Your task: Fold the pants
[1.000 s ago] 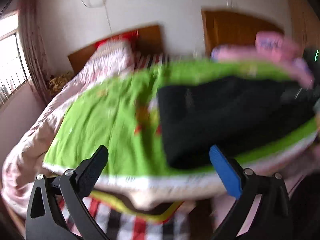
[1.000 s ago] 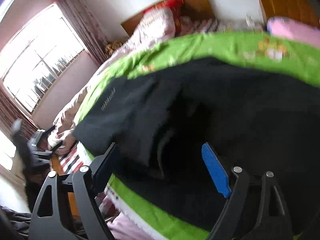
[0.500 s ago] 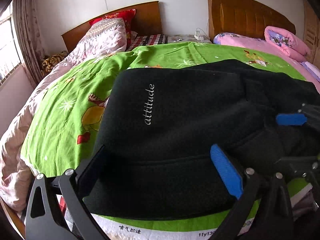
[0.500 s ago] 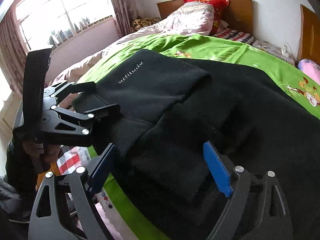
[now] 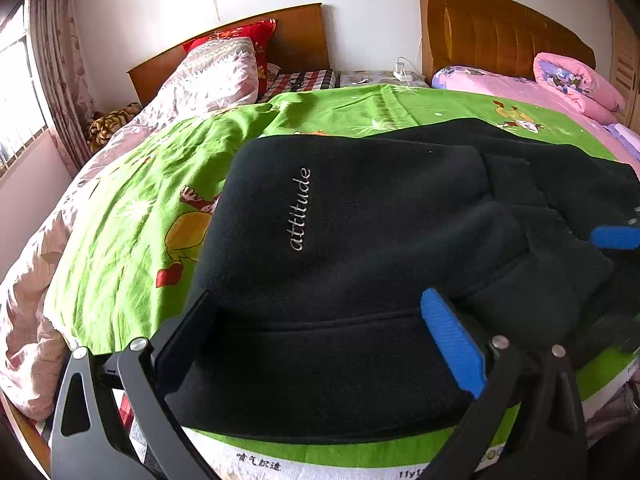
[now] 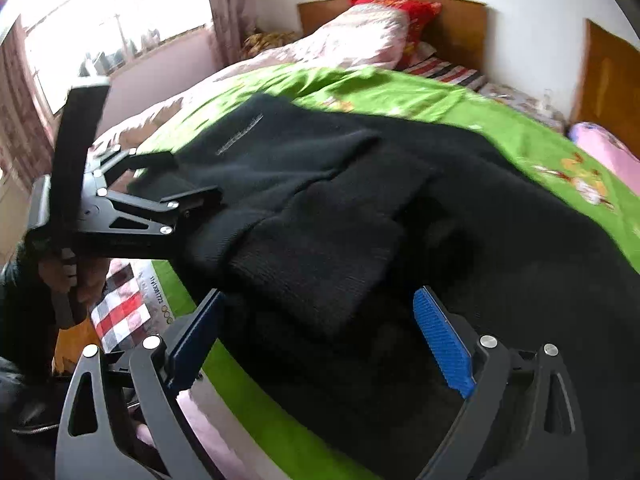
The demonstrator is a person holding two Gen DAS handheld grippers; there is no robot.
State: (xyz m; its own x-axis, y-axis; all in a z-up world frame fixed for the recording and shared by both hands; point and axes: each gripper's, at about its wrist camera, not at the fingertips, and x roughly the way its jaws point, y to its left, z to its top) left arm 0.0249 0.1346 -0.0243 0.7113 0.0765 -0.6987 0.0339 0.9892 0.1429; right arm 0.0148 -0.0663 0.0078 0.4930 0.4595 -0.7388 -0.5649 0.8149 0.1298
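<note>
Black fleece pants (image 5: 360,240) with the word "attitude" stitched on them lie on a green sheet (image 5: 132,208) at the near edge of the bed. My left gripper (image 5: 320,336) is open, its fingers straddling the near hem of the pants. My right gripper (image 6: 316,328) is open over the folded cuff part of the pants (image 6: 320,240). The left gripper also shows in the right wrist view (image 6: 192,184), at the pants' left end. A blue pad of the right gripper shows at the right edge of the left wrist view (image 5: 616,237).
A pink floral quilt (image 5: 36,280) and red pillow (image 5: 248,34) lie at the left and far end. A second bed with pink bedding (image 5: 576,80) stands to the right. Wooden headboards (image 5: 500,24) line the far wall. A window (image 6: 100,40) is at left.
Both grippers swung in from the side to the near edge of the pants. In the last half second the left one edged closer, and the right one shifted a little.
</note>
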